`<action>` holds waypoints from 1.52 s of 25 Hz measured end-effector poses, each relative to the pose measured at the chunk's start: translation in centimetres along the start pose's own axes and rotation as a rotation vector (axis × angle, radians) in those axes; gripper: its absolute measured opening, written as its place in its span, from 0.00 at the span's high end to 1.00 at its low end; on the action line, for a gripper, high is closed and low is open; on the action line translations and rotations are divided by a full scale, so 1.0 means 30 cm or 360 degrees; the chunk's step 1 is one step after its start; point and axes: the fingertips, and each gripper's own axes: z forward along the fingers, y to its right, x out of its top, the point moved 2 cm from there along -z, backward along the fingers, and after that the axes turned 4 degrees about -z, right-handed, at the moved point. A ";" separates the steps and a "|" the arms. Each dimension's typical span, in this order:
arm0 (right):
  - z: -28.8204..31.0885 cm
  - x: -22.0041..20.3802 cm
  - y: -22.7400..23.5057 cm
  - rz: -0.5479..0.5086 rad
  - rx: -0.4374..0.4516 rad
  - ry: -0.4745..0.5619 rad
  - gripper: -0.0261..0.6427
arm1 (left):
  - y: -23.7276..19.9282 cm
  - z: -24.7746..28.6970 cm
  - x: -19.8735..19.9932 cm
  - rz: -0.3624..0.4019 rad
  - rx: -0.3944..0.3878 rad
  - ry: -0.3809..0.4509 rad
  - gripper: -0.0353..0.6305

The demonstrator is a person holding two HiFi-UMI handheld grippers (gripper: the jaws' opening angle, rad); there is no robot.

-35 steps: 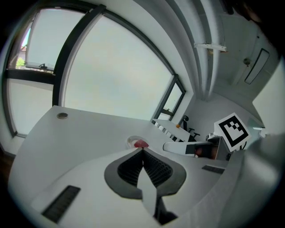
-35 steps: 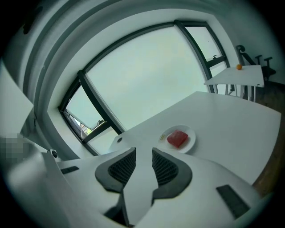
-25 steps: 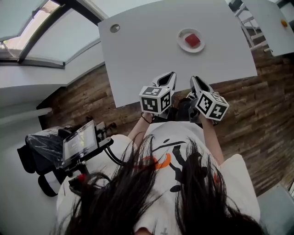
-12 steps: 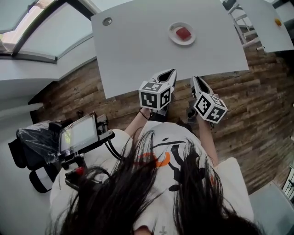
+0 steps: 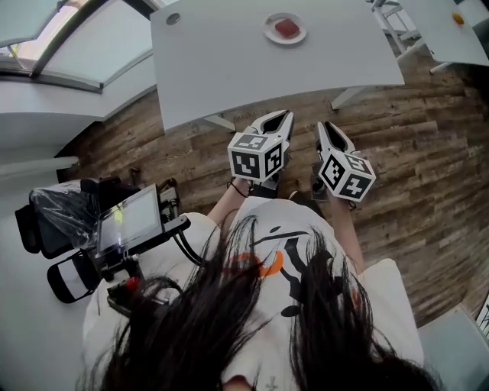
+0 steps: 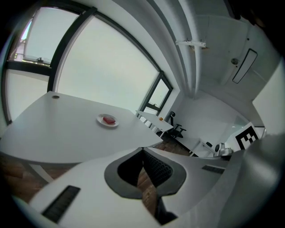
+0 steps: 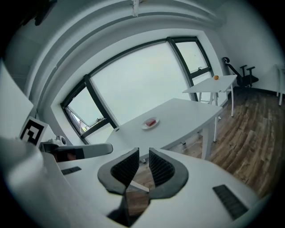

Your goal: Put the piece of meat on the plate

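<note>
The piece of meat (image 5: pixel 286 28) is a small red, roughly square slab, and it lies in the middle of a round white plate (image 5: pixel 302 36). The plate stands on a smooth, pale grey desk (image 5: pixel 229 69) with rounded corners, near its far side. In one corner of the desk there is a small round hole (image 5: pixel 173 18).

Both tools are held over the floor (image 5: pixel 428 153) of dark, rough-looking wooden planks, well apart from the desk and the plate. The left hand-held gripper (image 5: pixel 284 114) has its two white jaws together at the tips. Its ribbed black pads (image 6: pixel 156 169) meet in a point and nothing is between them. The right hand-held gripper (image 5: pixel 325 126) is also closed to a very narrow slit, with nothing between its ribbed pads (image 7: pixel 162 168). Each one carries a white cube with black square markers: the left cube (image 5: pixel 257 159) and the right cube (image 5: pixel 348 174).
</note>
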 end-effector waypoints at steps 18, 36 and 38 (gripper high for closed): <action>-0.411 -0.273 0.011 0.0084 0.0237 0.0000 0.85 | 0.347 -0.314 -0.411 0.0201 0.0214 -0.0046 0.94; -0.541 -0.482 -0.270 0.0067 0.0347 -0.0075 0.85 | 0.274 -0.680 -0.573 0.0069 0.0306 0.0039 0.94; -0.572 -0.509 -0.324 0.0044 0.0352 -0.0075 0.85 | 0.265 -0.744 -0.586 0.0057 0.0305 0.0069 0.94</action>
